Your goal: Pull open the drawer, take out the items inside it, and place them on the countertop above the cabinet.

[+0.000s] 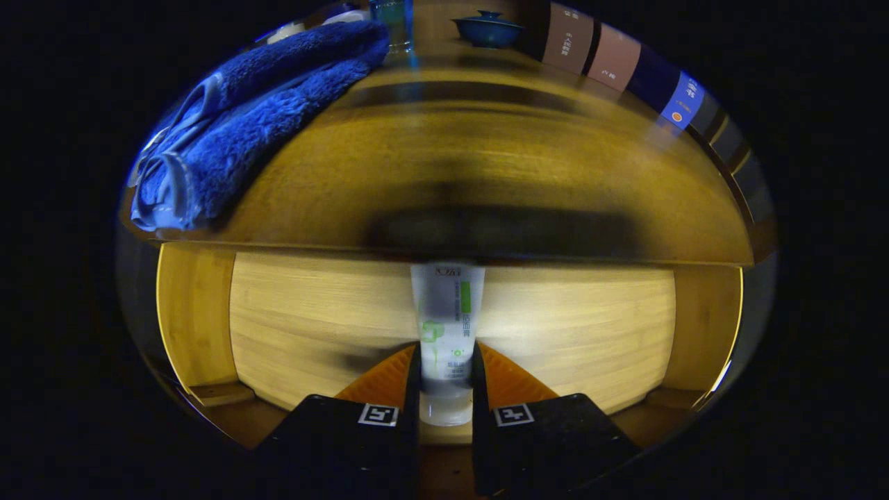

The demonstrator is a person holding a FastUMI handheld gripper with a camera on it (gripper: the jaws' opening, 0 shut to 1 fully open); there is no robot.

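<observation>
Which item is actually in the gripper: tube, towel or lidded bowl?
The white tube, clamped between the gripper fingers above the open drawer. The blue towel and lidded bowl sit beyond on the countertop.

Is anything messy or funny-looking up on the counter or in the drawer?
A little. The blue towel on the countertop is bunched loosely, not folded flat, and one end droops over the front edge. Otherwise nothing looks spilled or broken. The gripper is shut on the white tube above the open drawer.
</observation>
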